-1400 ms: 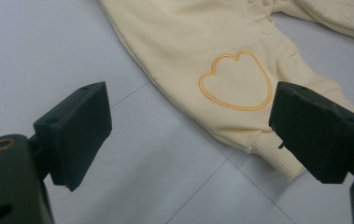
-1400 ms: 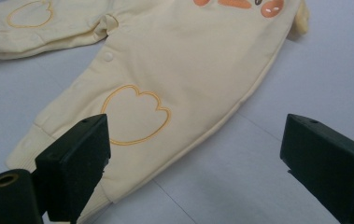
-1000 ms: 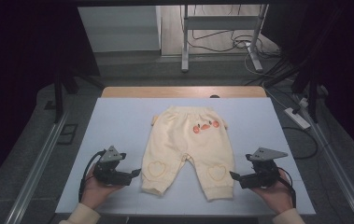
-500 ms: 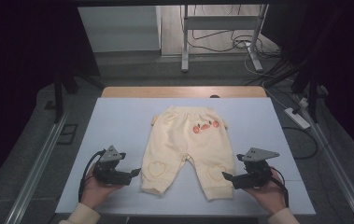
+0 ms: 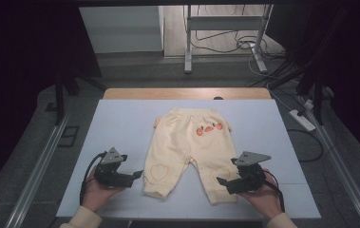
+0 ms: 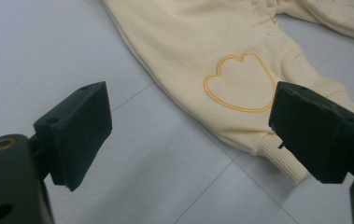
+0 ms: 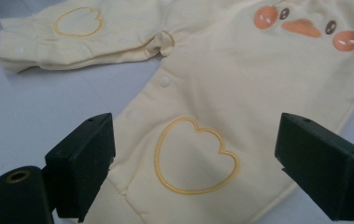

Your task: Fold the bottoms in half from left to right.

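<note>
Left tool (image 5: 137, 175) is wide open with nothing between its jaws, held low over the worktop (image 5: 120, 128) just beside the hem of the pants' left-side leg; in the left gripper view the ribbed cuff (image 6: 282, 161) sits right by one jaw, with the leg's orange heart outline (image 6: 240, 84) beyond it. Right tool (image 5: 221, 181) is also spread wide and gripping nothing, its jaws over the outer edge of the other leg; the right gripper view has that leg's heart patch (image 7: 193, 156) squarely between the jaws. A hand (image 5: 100, 192) cradles the left tool from below, and the other hand (image 5: 265, 197) the right. The cream baby pants (image 5: 189, 147) lie flat in the middle of the pale worktop, legs toward the person, waistband away, the duck face (image 5: 208, 128) near the waist.
</note>
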A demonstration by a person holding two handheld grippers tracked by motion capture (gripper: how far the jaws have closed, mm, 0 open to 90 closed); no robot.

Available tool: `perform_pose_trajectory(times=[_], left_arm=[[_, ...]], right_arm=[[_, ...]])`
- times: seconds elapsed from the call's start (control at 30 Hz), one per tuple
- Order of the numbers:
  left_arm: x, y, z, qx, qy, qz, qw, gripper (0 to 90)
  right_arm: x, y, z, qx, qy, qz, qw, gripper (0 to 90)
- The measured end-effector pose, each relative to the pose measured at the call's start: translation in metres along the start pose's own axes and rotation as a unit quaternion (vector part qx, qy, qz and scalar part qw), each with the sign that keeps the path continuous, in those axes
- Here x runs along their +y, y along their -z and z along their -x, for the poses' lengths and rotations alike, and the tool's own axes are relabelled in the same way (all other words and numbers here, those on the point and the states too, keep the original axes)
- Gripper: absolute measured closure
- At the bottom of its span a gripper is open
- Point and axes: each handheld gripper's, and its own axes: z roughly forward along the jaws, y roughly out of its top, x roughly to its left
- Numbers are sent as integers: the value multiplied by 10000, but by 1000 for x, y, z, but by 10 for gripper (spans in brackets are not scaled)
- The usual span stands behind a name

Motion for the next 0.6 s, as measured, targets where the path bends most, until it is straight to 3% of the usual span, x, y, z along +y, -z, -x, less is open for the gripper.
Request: perform_pose_trajectory(times=[0.4, 0.6], left_arm=[[1, -3, -1, -8, 5, -26, 10000, 129], [2, -3, -2, -20, 26, 5, 10000, 129]], right_arm=[[8, -11, -9, 227, -6, 86, 9997, 110], [16, -10, -12, 111, -44, 238, 9996, 86]])
